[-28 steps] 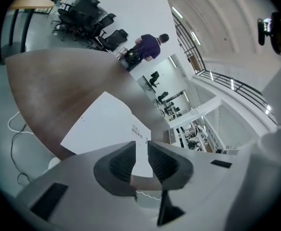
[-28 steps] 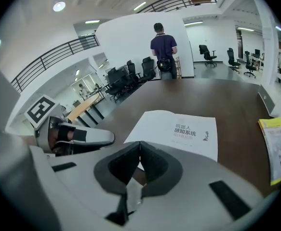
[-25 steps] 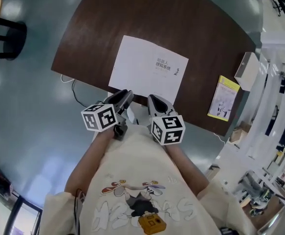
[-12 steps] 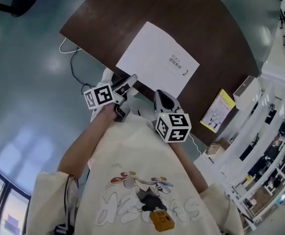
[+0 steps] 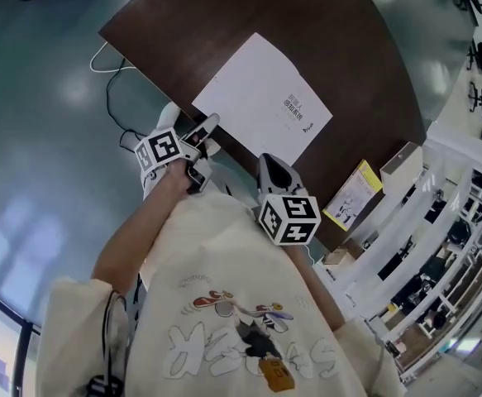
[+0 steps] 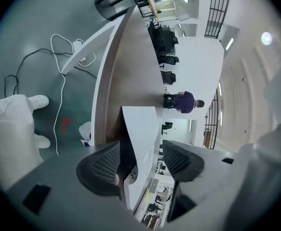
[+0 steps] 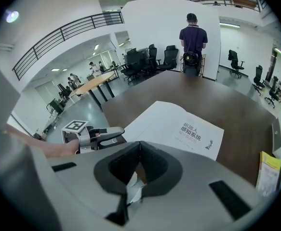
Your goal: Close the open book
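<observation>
The white book (image 5: 261,98) lies open on the dark brown table (image 5: 307,23), its printed title on the right-hand page. My left gripper (image 5: 206,137) is at the book's near left corner, rolled onto its side. Its jaws are opening, and in the left gripper view the book's (image 6: 140,138) white edge stands between them, with the left gripper (image 6: 140,165) not pressing on it. My right gripper (image 5: 267,162) is shut and empty at the table's near edge, just short of the book (image 7: 174,126). From there the left gripper (image 7: 106,134) shows at the left.
A yellow booklet (image 5: 350,195) and a white box (image 5: 398,165) lie at the table's right end. A white cable (image 5: 112,81) trails on the floor by the left corner. A person in purple (image 7: 193,37) stands beyond the table's far end, near office chairs.
My left gripper has swung left and down, rolled onto its side and opened wide around the book's edge. The right gripper has stayed shut in place. The head view has tilted.
</observation>
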The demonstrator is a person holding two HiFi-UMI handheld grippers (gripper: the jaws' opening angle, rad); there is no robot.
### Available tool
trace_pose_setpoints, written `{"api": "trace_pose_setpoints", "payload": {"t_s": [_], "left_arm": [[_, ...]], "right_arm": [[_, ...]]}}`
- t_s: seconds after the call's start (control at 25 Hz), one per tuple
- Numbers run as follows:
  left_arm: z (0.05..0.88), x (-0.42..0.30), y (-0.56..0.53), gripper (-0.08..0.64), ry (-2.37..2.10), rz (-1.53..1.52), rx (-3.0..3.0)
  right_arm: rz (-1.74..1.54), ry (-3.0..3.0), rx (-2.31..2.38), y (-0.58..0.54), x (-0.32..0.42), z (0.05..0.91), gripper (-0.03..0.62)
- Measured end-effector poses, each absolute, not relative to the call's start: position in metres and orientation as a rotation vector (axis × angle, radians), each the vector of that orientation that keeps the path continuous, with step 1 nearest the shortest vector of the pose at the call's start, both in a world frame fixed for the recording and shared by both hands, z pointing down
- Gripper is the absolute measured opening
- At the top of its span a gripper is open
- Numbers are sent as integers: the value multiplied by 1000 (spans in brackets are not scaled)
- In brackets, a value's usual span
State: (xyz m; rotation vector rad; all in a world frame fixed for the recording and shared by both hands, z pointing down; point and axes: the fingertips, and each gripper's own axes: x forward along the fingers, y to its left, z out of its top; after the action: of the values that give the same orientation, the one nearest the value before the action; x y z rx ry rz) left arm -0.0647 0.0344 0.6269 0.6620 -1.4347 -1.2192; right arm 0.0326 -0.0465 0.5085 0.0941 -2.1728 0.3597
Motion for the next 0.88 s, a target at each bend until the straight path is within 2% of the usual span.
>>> {"api": "trace_pose_setpoints", "payload": {"t_s": [0.28, 0.36, 0.44, 0.48, 0.88], "left_arm": [[629, -66, 28, 246, -1454, -1206, 685], [635, -66, 30, 188, -1467, -1181, 660], [643, -65, 34, 50, -1486, -1150, 635], [645, -65, 34, 26, -1491, -1139, 637], [616, -67, 28, 11, -1583, -893, 846]], "right_arm": [[351, -2186, 94, -40, 35, 503, 6], [354, -2186, 100, -39, 37, 503, 6], [360, -2186, 111, -41, 39, 506, 6], [363, -2188, 116, -42, 40, 507, 6], [417, -2199, 134, -33, 26, 511, 6]]}}
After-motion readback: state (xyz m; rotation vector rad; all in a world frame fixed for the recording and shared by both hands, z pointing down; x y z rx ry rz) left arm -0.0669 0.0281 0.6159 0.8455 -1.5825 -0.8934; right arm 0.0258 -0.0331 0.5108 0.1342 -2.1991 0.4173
